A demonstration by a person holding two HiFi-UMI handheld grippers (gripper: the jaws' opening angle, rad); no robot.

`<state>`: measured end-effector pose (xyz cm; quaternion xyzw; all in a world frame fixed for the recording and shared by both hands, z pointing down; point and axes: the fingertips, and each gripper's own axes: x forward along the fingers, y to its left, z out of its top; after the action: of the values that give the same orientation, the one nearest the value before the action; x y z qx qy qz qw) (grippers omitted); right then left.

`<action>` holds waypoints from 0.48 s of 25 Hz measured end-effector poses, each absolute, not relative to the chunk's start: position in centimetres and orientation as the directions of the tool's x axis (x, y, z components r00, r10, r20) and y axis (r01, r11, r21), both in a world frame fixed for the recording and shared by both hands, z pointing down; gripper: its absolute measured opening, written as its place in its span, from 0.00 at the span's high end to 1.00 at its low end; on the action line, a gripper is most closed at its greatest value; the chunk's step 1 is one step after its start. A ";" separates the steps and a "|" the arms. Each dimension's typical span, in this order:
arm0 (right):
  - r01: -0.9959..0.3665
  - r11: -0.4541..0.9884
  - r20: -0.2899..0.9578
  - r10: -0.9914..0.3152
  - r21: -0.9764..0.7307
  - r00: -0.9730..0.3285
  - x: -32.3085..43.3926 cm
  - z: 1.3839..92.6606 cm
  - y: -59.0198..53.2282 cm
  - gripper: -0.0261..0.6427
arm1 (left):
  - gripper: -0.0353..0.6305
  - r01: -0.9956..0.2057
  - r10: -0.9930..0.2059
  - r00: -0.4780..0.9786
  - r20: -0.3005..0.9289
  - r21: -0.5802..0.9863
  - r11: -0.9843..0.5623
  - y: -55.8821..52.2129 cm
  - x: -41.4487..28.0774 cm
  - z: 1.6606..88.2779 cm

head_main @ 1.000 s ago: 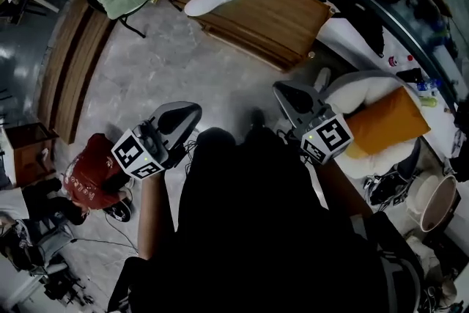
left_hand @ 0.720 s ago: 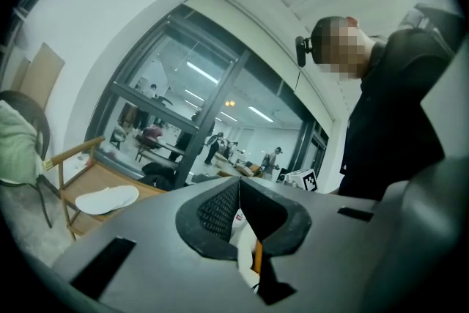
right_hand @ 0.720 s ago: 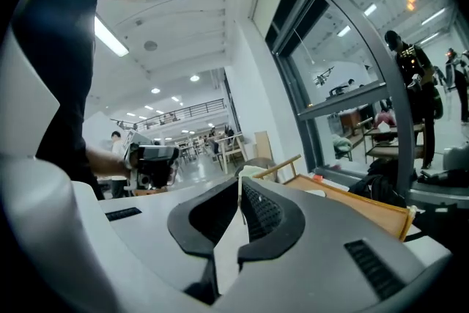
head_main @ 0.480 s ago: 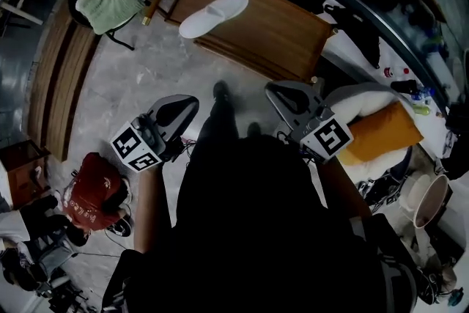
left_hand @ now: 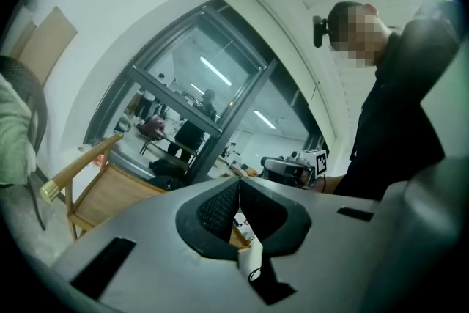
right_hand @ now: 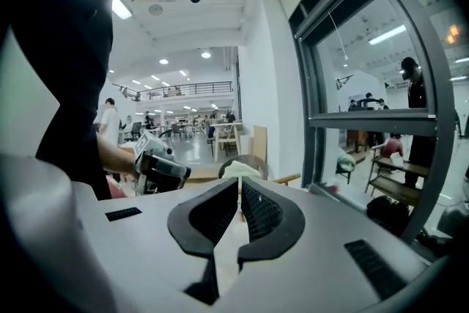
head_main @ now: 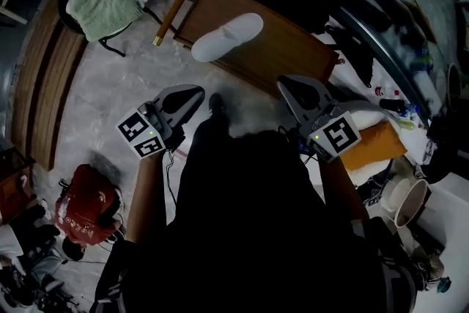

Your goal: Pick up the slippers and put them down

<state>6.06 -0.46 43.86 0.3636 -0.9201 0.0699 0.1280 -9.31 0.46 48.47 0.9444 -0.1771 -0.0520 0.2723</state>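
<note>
Head view dim overall, corners drop to black, strong fisheye bend at edges. Person's dark clothing point(head_main: 256, 231) reads as flat black, no detail. Pale floor point(head_main: 117, 99) and white slipper point(head_main: 227, 37) are the brightest spots there. Both gripper views much brighter, lit by ceiling lights point(right_hand: 205, 53) w/ some glare. Round black vignette. Left tool point(left_hand: 238, 183) and right tool point(right_hand: 239, 183) slightly soft near lens.

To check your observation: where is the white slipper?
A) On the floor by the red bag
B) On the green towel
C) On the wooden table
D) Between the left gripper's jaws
C: the white slipper lies on the wooden table, on its top.
</note>
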 end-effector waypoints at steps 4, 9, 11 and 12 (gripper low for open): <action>-0.701 0.713 0.309 -0.670 0.011 -0.676 5.5 44.0 -3.5 0.92 | 0.93 -0.318 -0.380 0.925 0.009 0.568 -0.759 -1.3 -11.2 50.8; -0.645 0.763 0.363 -0.612 0.037 -0.703 4.2 44.8 -5.5 0.92 | 0.93 -0.380 -0.464 0.885 0.050 0.652 -0.656 -2.9 -12.5 54.6; -0.632 0.775 0.354 -0.589 -0.007 -0.726 4.1 45.6 -6.3 0.92 | 0.93 -0.362 -0.476 0.879 0.031 0.693 -0.623 -3.4 -12.5 55.4; -0.627 0.779 0.351 -0.580 -0.028 -0.735 4.1 46.2 -6.8 0.92 | 0.93 -0.348 -0.485 0.875 0.011 0.711 -0.611 -3.8 -12.5 55.5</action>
<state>4.06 -6.76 46.17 0.3247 -0.9287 0.0722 0.1638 -12.49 -3.82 55.53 0.8929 -0.2331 -0.0915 0.3742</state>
